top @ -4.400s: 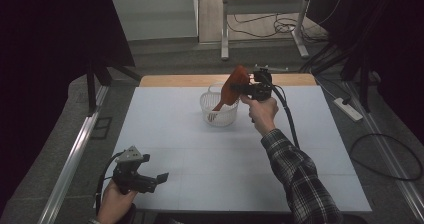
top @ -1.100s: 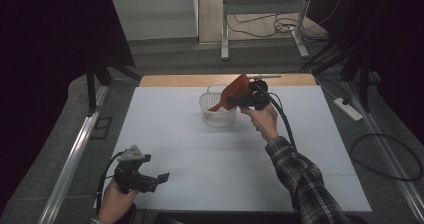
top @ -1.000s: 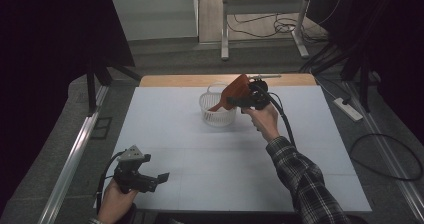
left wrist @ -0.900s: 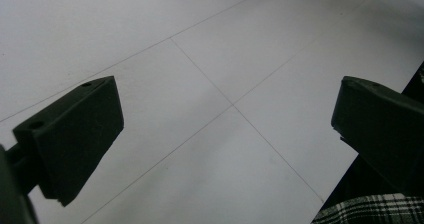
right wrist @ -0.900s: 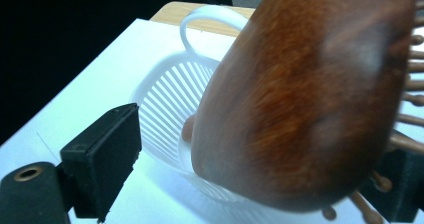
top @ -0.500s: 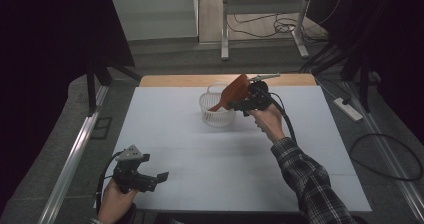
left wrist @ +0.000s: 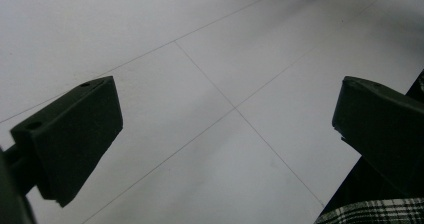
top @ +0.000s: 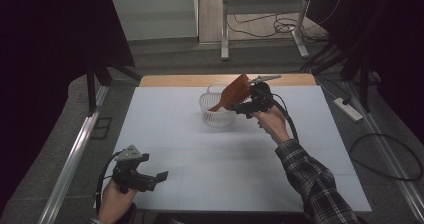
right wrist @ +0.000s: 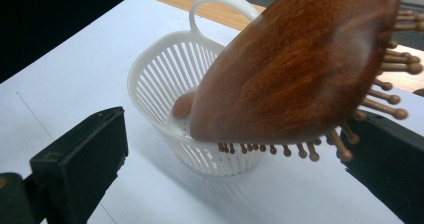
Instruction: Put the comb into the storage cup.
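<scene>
Now | right gripper fingers just opened wide | hairbrush between (handle in basket) | left gripper open, empty

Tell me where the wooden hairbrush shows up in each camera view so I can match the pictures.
High view: the wooden hairbrush is upper centre, handle down in the white basket, its head leaning toward the right gripper.
Left gripper view: not in it; open jaws over the bare white table.
Right gripper view: its head covers the upper right, bristles facing down and right, handle end in the basket.
Shared landmark: the white basket, in the high and right gripper views.
</scene>
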A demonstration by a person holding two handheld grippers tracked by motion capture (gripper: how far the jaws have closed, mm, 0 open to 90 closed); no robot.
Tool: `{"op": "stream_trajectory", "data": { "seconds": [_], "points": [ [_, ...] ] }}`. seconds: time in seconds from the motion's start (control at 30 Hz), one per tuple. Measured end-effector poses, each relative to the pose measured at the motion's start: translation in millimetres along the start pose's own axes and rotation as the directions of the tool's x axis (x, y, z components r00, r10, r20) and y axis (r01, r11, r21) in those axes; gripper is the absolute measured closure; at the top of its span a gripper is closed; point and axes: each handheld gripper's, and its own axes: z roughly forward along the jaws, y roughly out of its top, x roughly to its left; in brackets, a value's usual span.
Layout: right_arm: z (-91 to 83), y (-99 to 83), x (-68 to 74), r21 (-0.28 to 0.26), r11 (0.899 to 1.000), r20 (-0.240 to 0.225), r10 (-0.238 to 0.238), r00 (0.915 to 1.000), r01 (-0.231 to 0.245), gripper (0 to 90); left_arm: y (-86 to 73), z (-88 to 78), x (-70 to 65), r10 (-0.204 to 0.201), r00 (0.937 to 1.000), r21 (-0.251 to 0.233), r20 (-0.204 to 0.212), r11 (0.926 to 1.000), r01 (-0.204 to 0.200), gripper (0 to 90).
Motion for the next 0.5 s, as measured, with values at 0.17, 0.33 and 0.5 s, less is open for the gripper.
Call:
{"op": "stream_trajectory", "data": {
  "seconds": [0.17,0.33,0.5],
  "points": [
    [-3.5,-2.8,0.9,0.0,1.0,0.005,-0.022,0.9998,0.022,0.0,0.0,-0.4,-0.2,0.004,1.0,-0.001,-0.003,1.0,-0.004,0.0],
    [-7.9,-6.2,2.3,0.002,0.999,0.005,-0.039,0.9992,0.039,0.0,-0.3,-0.8,0.1,0.002,1.0,-0.006,-0.003,1.0,-0.002,0.0],
    [-10.9,-11.0,3.6,0.002,0.999,-0.003,-0.049,0.9988,0.049,0.0,-0.1,-0.4,-0.1,0.005,1.0,-0.001,-0.001,1.0,-0.005,0.0]
  ]
}}
